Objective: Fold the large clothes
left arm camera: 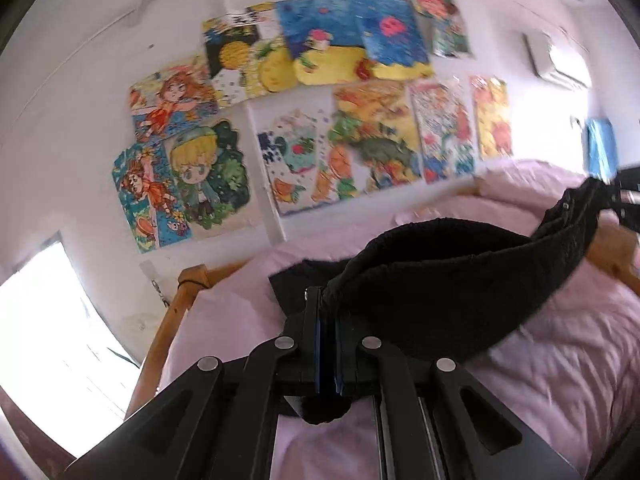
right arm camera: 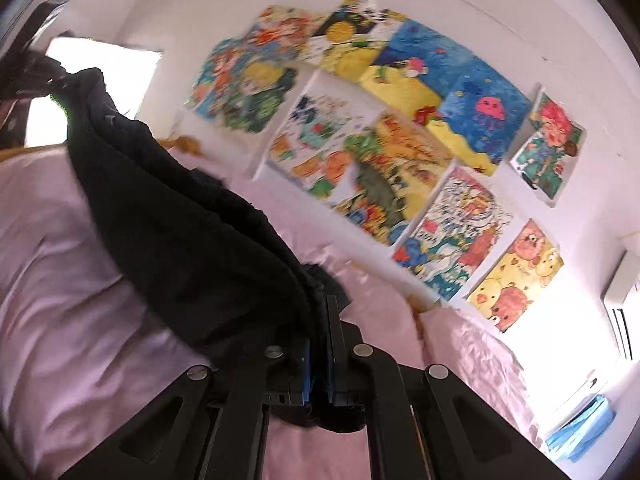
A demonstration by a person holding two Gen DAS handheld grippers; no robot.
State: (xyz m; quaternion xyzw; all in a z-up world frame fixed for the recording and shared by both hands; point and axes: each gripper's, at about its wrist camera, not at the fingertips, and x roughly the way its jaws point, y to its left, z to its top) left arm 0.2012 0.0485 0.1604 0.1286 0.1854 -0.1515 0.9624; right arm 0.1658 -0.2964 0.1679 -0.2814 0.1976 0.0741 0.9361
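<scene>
Black garment (left arm camera: 460, 280) over pink bed (left arm camera: 560, 360), drawings (left arm camera: 340, 120) behind

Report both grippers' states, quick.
Left gripper: shut on the black garment.
Right gripper: shut on the same garment, lifted above the pink bed.

Black garment (left arm camera: 440, 280) of matt, slightly fuzzy cloth. Pink bedsheet (left arm camera: 560, 360) of smooth, faintly shiny, wrinkled fabric. Bed frame (left arm camera: 176, 312) of orange-brown varnished wood. Left gripper (left arm camera: 329, 308) of matt black plastic with silvery metal rivets. Paper drawings (left arm camera: 320, 100) on the wall.

Pink-sheeted bed (left arm camera: 560, 360) under black garment (left arm camera: 440, 280)
</scene>
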